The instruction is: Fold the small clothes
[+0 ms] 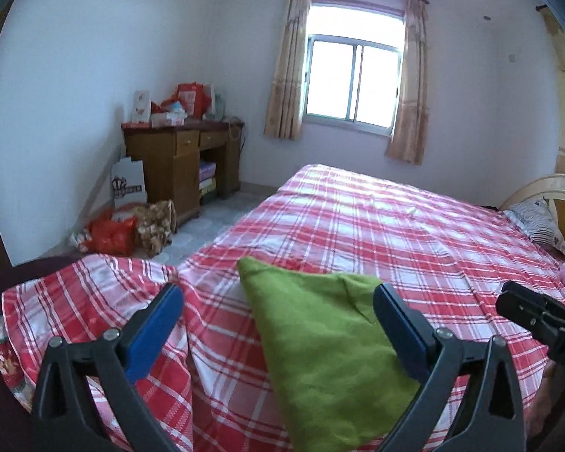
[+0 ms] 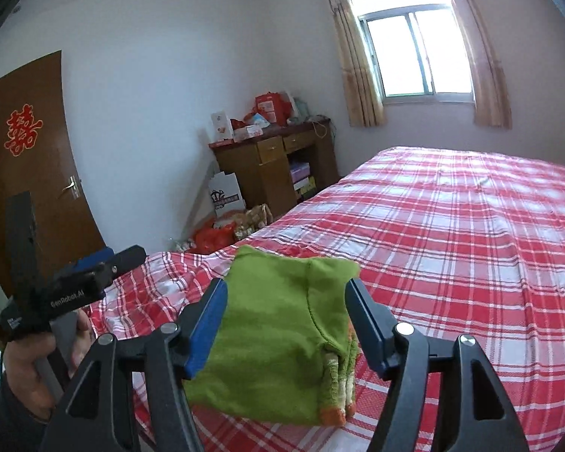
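From my left wrist camera, the nearest thing is my own left gripper (image 1: pixel 278 324), its blue-padded fingers (image 1: pixel 152 333) spread wide with nothing between them that they grip. The green garment (image 1: pixel 320 350) lies on the red plaid bedsheet (image 1: pixel 395 226) under and just beyond the gap, running from a pointed corner near the bed's edge back toward me. Neither pad looks to be pressing on it, though the right-hand pad overlaps its edge from this angle. At the far right I can see the tip of my right gripper (image 1: pixel 538 318), close beside the cloth.

From my right wrist camera, the right gripper (image 2: pixel 286 324) is likewise wide open and holds nothing. The green garment (image 2: pixel 282 342) sits between and below the fingers (image 2: pixel 207 327) as a compact, layered bundle, with striped orange-and-white cuffs stacked at its near right corner. My left gripper (image 2: pixel 94 275) shows at the left edge, off the cloth and above the rumpled sheet.

I judge the folding nearly or fully done: the piece is already doubled over into a small block and both tools have let go. The next move, as I read it, is either a last tidy press on the loose far corner or setting the bundle aside, which calls for closing gently on the stacked edge so the layers don't slide apart.
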A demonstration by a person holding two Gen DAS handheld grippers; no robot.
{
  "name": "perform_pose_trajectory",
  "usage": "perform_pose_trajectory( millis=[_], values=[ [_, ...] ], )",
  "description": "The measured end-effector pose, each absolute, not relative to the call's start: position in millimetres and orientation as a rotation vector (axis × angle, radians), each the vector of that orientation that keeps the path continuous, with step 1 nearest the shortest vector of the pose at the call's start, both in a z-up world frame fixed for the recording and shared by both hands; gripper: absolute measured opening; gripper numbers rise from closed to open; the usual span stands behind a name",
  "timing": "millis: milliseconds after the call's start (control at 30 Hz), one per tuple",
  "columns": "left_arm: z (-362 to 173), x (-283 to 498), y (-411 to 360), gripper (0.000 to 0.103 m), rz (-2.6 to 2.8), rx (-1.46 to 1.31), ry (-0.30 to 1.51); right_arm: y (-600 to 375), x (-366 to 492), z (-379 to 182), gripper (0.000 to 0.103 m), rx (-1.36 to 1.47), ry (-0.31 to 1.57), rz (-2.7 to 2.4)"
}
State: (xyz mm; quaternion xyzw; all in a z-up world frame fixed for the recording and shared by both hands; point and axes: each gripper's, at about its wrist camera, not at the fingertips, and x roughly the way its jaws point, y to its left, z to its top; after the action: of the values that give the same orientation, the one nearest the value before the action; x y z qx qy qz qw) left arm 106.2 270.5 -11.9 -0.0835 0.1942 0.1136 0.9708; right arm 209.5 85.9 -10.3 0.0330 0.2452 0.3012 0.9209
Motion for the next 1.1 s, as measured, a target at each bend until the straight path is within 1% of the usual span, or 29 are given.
perform_pose_trajectory(
  millis=[1100],
  values=[
    [-17.0,105.6,264.2,0.103,0.227,-0.167,0.393,75.3,201.6,-15.2,0.066,0.112,0.515,0.608]
  ],
)
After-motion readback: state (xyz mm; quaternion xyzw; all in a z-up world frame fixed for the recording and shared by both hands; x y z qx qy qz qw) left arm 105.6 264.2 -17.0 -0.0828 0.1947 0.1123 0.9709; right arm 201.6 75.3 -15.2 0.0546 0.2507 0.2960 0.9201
